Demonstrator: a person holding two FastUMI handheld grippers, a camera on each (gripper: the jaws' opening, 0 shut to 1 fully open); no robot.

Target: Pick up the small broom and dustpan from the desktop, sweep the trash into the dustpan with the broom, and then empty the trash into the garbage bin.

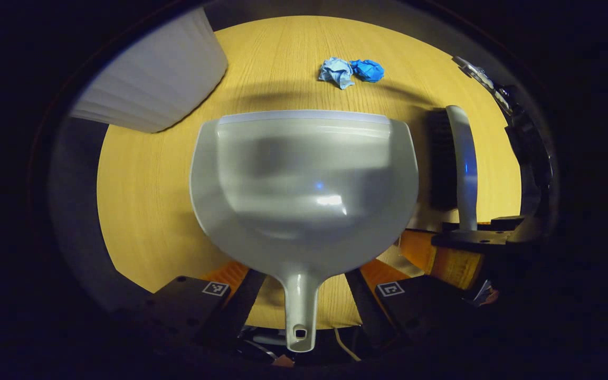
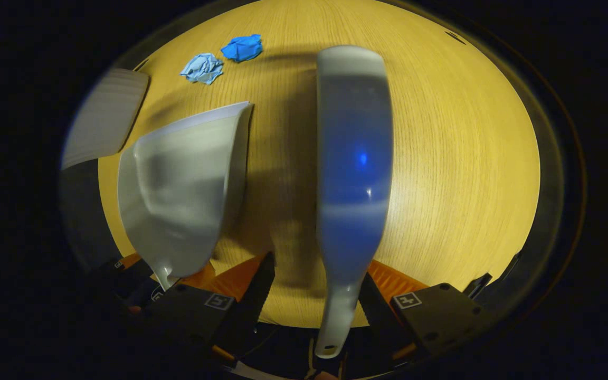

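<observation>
The grey dustpan lay between the wide-spread left gripper; the broom between the wide-spread right gripper, neither gripped. Bare table lay rightward.

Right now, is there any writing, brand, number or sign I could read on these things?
No words, brands or numbers can be read.
Left claw: small square black-and-white marker patterns, not letters.
Right claw: the same kind of markers.
Dustpan and broom: plain, no label visible.
</observation>
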